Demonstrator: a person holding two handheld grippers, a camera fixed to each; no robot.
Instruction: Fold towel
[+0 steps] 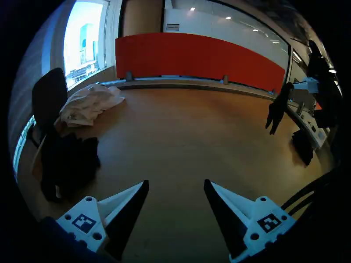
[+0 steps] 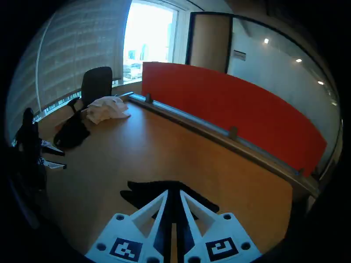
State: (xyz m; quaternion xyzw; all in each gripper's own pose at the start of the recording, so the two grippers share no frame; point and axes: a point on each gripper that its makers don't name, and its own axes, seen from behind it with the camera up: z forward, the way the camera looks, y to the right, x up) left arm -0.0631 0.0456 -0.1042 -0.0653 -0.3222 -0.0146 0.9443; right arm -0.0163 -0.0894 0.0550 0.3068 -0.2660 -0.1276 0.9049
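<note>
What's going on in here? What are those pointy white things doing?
A person is working with two hand-held grippers over a long wooden table. The right gripper has its fingers shut on a black cloth towel, which dangles from it. The left gripper is open and holds nothing. A crumpled white cloth and a dark heap of cloth lie at the table's far end.

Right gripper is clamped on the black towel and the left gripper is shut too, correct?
No: the left gripper is open, fingers spread over the wooden table, as the left gripper view shows. The right gripper is shut on the black towel.
</note>
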